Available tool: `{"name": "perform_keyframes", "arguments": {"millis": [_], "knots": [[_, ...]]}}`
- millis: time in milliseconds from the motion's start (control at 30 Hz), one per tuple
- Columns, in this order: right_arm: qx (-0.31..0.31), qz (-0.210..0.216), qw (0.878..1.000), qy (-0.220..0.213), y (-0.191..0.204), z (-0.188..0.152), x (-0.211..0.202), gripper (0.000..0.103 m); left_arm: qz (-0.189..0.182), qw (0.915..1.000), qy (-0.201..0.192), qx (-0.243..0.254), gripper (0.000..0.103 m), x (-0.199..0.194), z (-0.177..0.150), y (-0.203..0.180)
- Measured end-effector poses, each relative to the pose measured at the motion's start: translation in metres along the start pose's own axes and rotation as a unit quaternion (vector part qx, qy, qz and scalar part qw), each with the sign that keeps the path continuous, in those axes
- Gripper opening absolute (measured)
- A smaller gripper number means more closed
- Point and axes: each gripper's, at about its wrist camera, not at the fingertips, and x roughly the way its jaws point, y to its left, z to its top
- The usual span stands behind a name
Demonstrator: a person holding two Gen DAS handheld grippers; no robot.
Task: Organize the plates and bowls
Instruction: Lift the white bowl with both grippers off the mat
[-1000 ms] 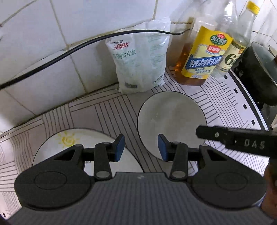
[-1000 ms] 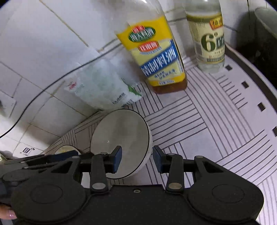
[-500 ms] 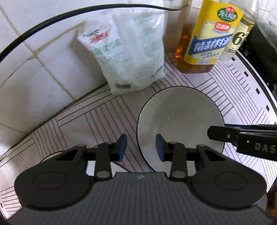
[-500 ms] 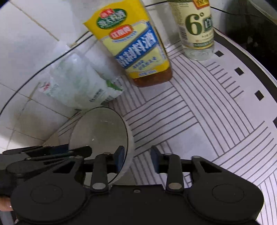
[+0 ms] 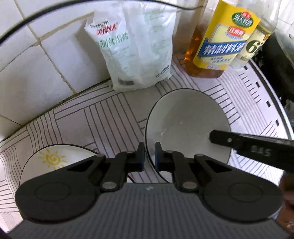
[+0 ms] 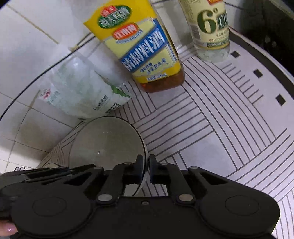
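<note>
Looking down the left claw [image 5: 149,156], we see its two fingers pinched onto the near left rim of a white bowl [image 5: 185,125] with a dark edge; the jaws have just been closing, and the rim now sits between the pads. The bowl rests on a countertop [image 5: 102,119] patterned with thin dark lines. To the left, partly hidden under the claw's body, lies a white plate [image 5: 55,158] with a yellow sun drawn on it, just beside the bowl but apart from it. Behind the bowl, a white bag [image 5: 136,51] with green print leans against the tiled wall [image 5: 36,64]. Right of the bag stands a bottle of amber liquid with a yellow label [image 5: 220,44], and a clear bottle [image 5: 255,46] with a pale label stands just behind it. A black cable [image 5: 36,14] runs along the wall. From the right edge, the dark arm of the right claw [image 5: 253,149] reaches over the bowl's far side.

From the right claw [image 6: 146,171], we see the same bowl [image 6: 108,143] at lower left, its right rim caught between the two fingers. These jaws too have just been closing, and they now pinch the rim. The bag [image 6: 82,92] leans on the wall beyond the bowl, the yellow-labelled bottle [image 6: 147,55] stands behind it, and the clear bottle [image 6: 211,31] stands further right. At the left edge we make out part of the left claw [image 6: 46,174] at the bowl's other side, and a fingertip [image 6: 8,228] of the person's hand in the bottom corner.
</note>
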Motion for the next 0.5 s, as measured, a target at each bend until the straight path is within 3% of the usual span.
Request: {"name": "perform_keyframes", "arguments": {"millis": [167, 400, 500], "knots": [[-0.002, 0.0, 1.0, 0.017, 0.0, 0.003, 0.002, 0.009, -0.002, 0.9999, 0.004, -0.017, 0.009, -0.008, 0.0, -0.001], [0.01, 0.039, 0.999, 0.011, -0.003, -0.001, -0.032, 0.01, -0.037, 0.999, -0.01, -0.025, 0.01, -0.038, -0.004, -0.002], [-0.02, 0.037, 0.999, 0.003, 0.002, -0.003, -0.047, 0.01, -0.046, 0.9982, -0.013, -0.036, 0.011, -0.05, -0.009, -0.004]]}}
